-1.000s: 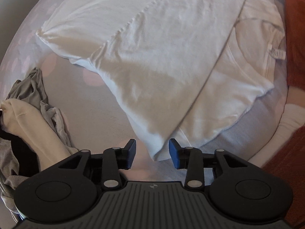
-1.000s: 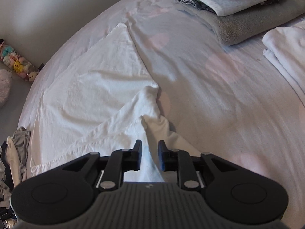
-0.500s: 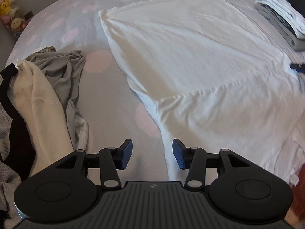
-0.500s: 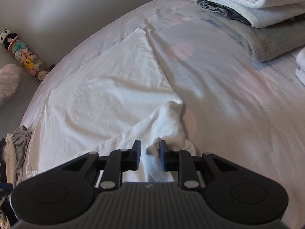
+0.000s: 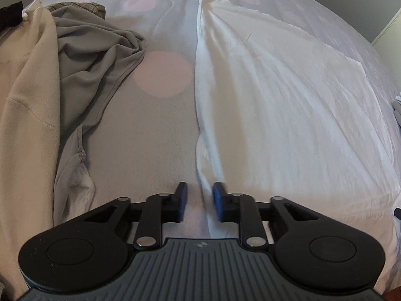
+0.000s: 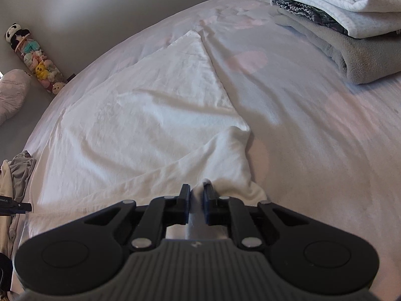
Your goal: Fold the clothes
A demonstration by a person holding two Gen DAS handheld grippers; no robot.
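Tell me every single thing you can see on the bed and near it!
white shirt: 1, white, spread across the middle of the bed
bedsheet: 1, pale with pink dots, under everything
cream garment: 1, cream, crumpled left of the shirt
grey garment: 1, grey, crumpled against the cream one
folded stack: 1, white, dark patterned and grey layers, far right
plush toys: 1 row, many colours, by the wall
left tool: 1, black with blue pads, just been closing, shirt's edge between pads that show apart
right tool: 1, black, just been closing, pinching the shirt
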